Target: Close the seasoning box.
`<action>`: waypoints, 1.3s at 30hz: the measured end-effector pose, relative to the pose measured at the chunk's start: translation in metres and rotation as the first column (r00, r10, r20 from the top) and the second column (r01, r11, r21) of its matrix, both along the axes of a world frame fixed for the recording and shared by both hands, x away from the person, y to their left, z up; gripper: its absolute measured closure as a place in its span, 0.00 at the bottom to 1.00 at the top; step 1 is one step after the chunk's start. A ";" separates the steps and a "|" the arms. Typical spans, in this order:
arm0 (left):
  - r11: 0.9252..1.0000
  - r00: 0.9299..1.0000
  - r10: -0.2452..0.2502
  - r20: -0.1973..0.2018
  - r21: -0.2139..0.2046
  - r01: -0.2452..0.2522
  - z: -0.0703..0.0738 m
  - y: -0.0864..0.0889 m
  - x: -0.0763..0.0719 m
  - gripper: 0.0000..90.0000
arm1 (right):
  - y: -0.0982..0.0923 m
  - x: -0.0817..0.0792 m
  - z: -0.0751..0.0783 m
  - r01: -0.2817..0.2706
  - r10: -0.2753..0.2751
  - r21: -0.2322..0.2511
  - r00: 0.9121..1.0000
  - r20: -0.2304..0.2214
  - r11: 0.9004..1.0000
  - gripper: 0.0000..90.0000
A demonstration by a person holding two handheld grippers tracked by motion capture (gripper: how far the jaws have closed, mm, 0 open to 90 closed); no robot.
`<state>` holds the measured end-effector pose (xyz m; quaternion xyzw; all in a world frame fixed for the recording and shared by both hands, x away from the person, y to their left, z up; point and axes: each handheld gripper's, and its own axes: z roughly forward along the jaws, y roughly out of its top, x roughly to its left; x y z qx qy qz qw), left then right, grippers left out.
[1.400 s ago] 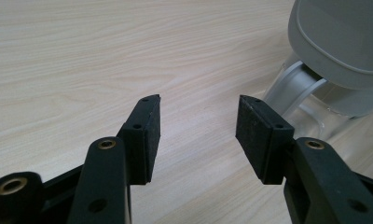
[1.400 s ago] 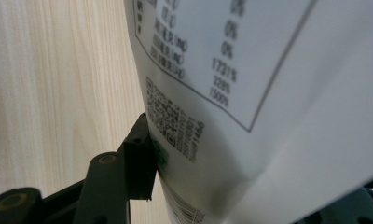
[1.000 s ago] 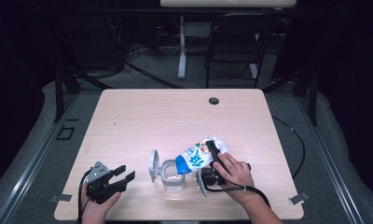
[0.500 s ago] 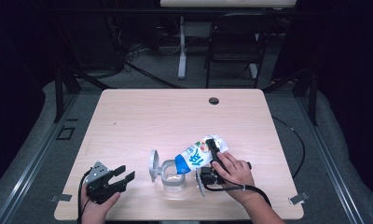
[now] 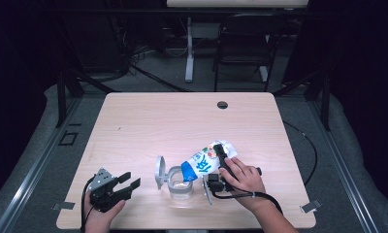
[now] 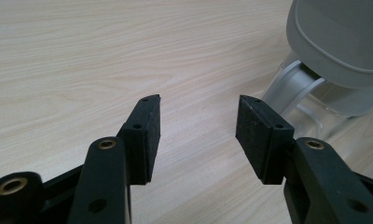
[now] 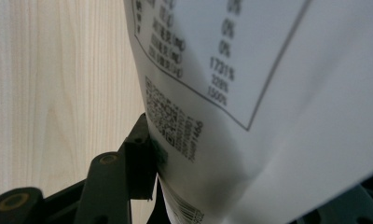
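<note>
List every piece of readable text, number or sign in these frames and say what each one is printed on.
"0%", "0%", "1731%", "328%", "150%": right column of the boxed table on the white back of the pouch, right gripper view; the last three are soft and uncertain.
Rows left of those figures, the dense block below and the barcode digits: too blurred to read.
Large white characters on the pouch's blue front, high view: too small to read.
Clear container, table: no text.

White pouch (image 7: 268,93): printed table with figures 0%, 0%, 1731%, 328%, 150%; fine print below blurred.
</note>
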<state>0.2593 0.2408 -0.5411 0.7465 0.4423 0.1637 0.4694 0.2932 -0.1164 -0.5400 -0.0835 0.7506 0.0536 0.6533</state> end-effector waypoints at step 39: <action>1.000 1.000 0.003 -0.005 -0.001 -0.003 0.001 0.001 -0.001 0.56 | 0.003 0.000 0.003 0.002 0.001 -0.060 0.999 0.041 0.998 0.53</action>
